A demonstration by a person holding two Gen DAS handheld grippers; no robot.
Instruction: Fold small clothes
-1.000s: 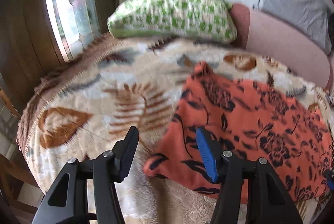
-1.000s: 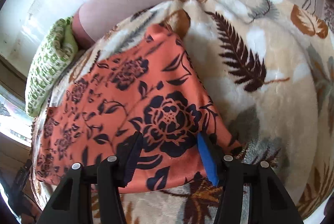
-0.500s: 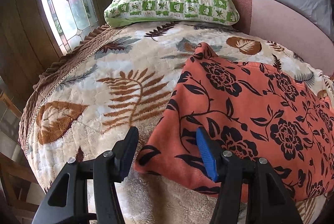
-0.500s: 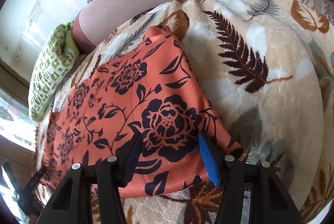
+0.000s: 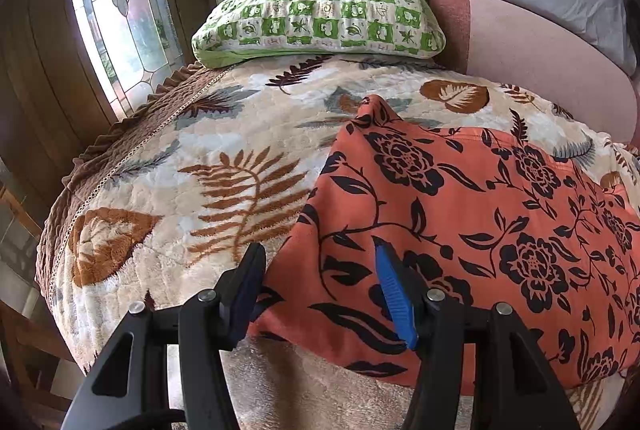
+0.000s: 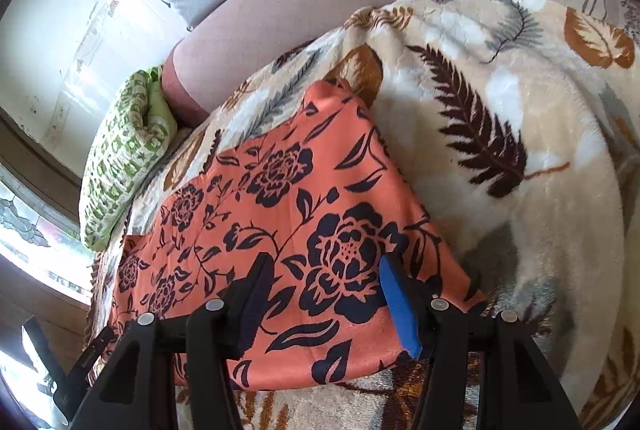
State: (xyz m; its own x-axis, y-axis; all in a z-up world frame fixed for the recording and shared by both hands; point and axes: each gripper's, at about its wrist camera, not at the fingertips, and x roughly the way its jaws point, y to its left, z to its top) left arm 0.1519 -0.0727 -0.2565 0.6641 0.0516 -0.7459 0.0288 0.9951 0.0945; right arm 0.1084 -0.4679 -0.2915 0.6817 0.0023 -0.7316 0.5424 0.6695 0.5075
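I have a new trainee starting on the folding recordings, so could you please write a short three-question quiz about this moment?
1. True or false: the orange floral garment lies spread on the leaf-patterned blanket.
2. Which gripper hovers over the garment's left near corner: the left gripper or the right gripper?
3. What green-checked item lies at the blanket's far end?

Key: 1 true; 2 left gripper; 3 the pillow.

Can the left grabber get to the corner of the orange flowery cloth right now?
Probably yes. The left gripper stands open right over the near corner of the orange flowery cloth, which lies flat on the leaf-patterned blanket. Nothing sits between the fingers and the cloth.
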